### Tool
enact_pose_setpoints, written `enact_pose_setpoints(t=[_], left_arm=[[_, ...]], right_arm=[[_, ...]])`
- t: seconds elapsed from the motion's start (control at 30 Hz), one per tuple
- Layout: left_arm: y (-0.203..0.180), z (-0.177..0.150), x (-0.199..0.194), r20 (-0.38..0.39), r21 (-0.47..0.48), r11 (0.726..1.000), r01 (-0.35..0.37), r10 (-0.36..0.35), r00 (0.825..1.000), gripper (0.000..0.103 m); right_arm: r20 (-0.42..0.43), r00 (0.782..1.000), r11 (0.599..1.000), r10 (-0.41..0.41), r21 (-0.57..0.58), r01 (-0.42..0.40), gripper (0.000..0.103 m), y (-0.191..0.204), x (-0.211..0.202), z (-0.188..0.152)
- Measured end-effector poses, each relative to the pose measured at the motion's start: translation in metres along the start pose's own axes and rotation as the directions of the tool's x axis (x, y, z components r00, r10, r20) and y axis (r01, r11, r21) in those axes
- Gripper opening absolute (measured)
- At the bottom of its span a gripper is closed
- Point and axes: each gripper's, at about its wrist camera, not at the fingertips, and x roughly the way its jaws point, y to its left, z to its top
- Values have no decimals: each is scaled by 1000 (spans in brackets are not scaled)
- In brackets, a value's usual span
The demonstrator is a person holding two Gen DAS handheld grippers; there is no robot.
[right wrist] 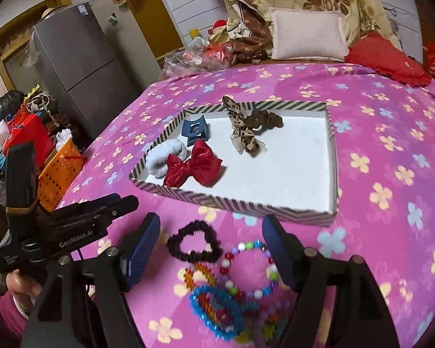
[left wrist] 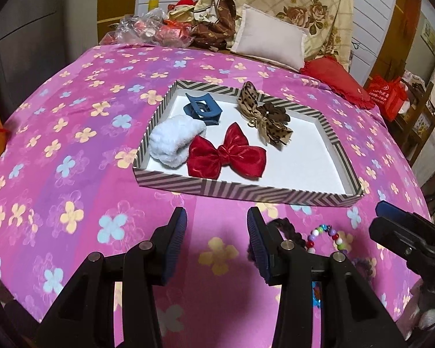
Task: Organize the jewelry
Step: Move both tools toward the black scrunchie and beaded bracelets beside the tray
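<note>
Right gripper [right wrist: 211, 249], jaws parted and empty, straddles the dark scrunchie [right wrist: 193, 242] and beaded bracelet [right wrist: 248, 269] at lower centre; the striped tray [right wrist: 275, 213] lies just beyond. Left gripper [left wrist: 217, 226], half-open and empty, hovers beside.

One striped tray [right wrist: 237, 207], four hair pieces in it: one red bow [right wrist: 192, 163], one blue claw clip [right wrist: 195, 131], one white scrunchie [right wrist: 159, 156], one leopard-print bow [right wrist: 243, 133], one dark scrunchie [right wrist: 194, 242] on the bed, one round-bead bracelet [right wrist: 246, 266], other bead bracelets overlapped, count unclear
</note>
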Motion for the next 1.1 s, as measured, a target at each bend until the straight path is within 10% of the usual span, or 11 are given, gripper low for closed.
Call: enact_pose_setpoints(t=[0.73,1.1], left_arm=[[-16,-32,-22,-1,42,999,13,-13,1000,40],[0,-44,-9,-71,-15,999,45,-46,996,40]], right_arm=[[67,998,1000,8,7,-8,81,6,-40,-49],[-43,996,994,-75,-80,71,75,1,-41,-86]])
